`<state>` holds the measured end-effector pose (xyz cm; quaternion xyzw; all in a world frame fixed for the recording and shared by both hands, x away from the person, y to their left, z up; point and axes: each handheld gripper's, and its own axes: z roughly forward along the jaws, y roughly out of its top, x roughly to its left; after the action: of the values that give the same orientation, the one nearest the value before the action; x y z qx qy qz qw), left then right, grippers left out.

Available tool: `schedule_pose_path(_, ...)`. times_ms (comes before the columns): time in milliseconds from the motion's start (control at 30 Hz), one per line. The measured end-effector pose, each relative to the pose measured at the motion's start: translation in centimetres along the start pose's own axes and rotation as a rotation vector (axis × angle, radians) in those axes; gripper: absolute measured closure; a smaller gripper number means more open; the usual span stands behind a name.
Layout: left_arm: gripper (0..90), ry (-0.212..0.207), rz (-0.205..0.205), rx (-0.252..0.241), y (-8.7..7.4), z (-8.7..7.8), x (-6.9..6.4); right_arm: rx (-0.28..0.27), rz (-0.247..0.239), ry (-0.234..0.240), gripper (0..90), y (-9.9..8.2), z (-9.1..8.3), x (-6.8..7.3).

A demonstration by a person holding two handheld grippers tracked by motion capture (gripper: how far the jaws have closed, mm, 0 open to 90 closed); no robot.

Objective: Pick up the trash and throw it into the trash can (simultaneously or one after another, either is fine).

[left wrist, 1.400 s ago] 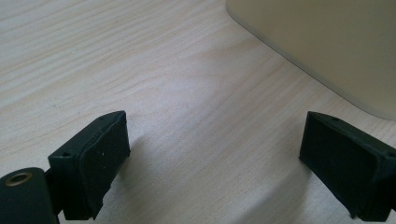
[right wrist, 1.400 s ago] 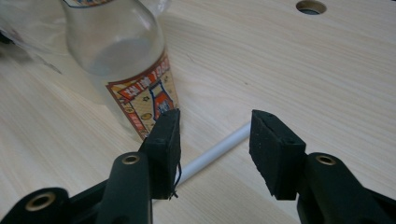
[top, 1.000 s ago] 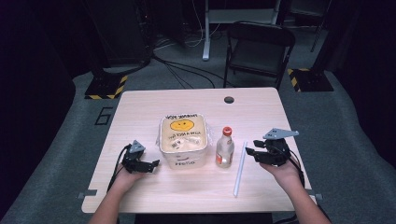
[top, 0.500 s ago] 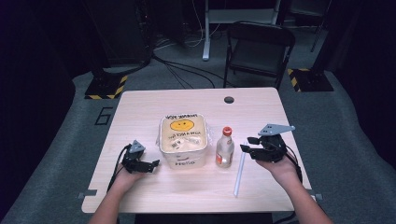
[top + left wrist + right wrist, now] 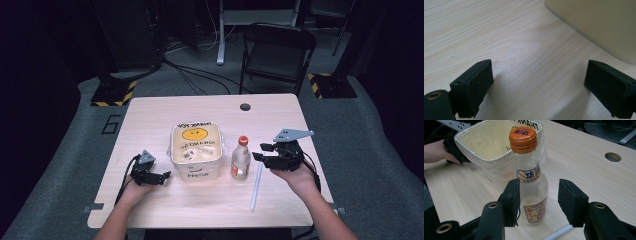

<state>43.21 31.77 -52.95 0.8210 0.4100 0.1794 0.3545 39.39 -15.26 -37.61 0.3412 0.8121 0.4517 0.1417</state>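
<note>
Table: light wood, round hole near the far edge, right of centre.

Tub: pale, square, plastic-lined, mid-table, yellow smiley print on the far inner side. In the right gripper view the tub stands just behind the bottle, whether touching cannot be told.

Bottle: clear glass, orange cap, upright, just right of the tub. Printed label on neck and body. In the right gripper view the bottle looks nearly empty.

White rod: lies flat on the table right of the bottle, running near to far. Its end shows at the bottle's base in the right gripper view.

Left gripper: held low at the table, left of the tub's near corner, jaws pointing right toward it. Left gripper view: jaws wide apart, nothing between them but bare table; tub wall at upper right, apart from the jaws.

Right gripper: raised off the table right of the bottle, jaws pointing left at it. Right gripper view: jaws parted wider than the bottle, which sits in line with the gap; no contact visible, nothing held.
</note>
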Motion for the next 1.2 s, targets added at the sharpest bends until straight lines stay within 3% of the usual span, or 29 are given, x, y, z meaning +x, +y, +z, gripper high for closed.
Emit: schedule_pose_path(1200,8.0,-0.003,0.002,0.0,0.0,0.0,0.0,-0.02,-0.039,0.042,53.0,2.5,2.6,1.1)
